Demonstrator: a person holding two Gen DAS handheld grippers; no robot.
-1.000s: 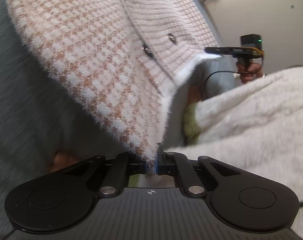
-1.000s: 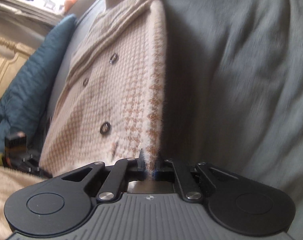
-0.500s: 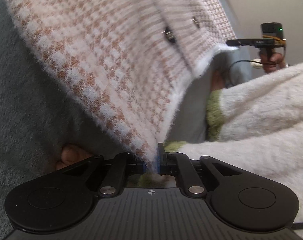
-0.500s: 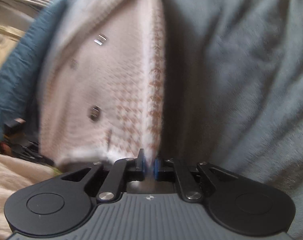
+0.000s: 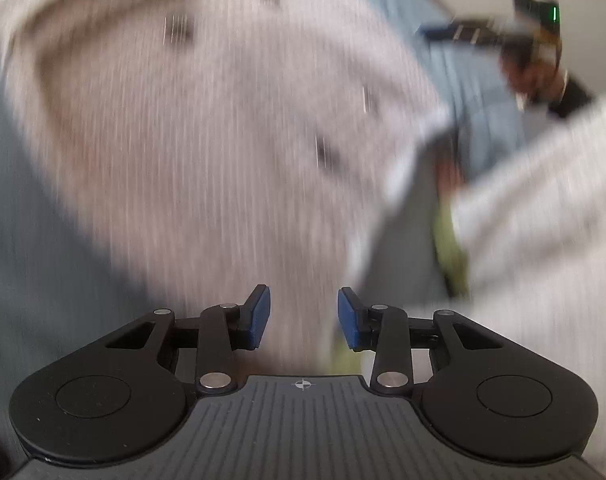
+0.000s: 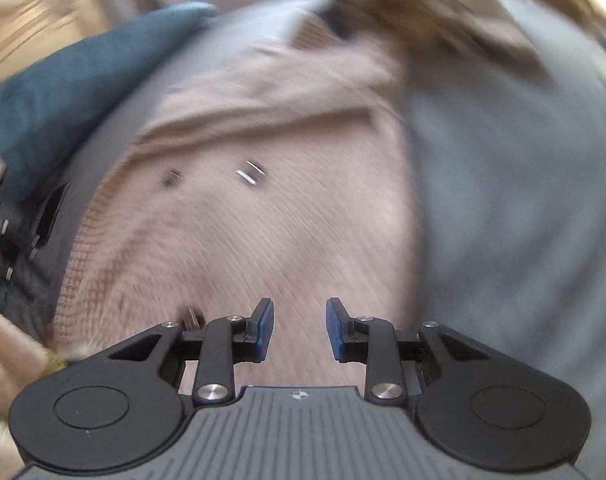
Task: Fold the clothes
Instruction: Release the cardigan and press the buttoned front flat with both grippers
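Both views blurred. Left gripper [image 5: 303, 316]: jaws just been opening, blue pads [image 5: 259, 316] apart, nothing gripped; the cardigan [image 5: 207, 140] lies beyond them, released. Right gripper [image 6: 299, 330]: same, jaws just been opening, parted, nothing between the pads, cardigan [image 6: 271, 208] spread ahead.

Left view only: the right gripper [image 5: 487, 34] from outside, upper right, held in a hand [image 5: 523, 72] w/ a green light on top; a fluffy white sleeve [image 5: 543, 208] w/ green cuff at right. Right view only: a teal cushion [image 6: 71, 92] upper left, brown fabric past the collar, cream furniture in bkgd.

Cardigan: pink-and-white knit, fuzzy, dark buttons [image 6: 251, 172] down the front, lying flat on a grey blanket [image 6: 523, 200]. Pattern detail lost to blur.
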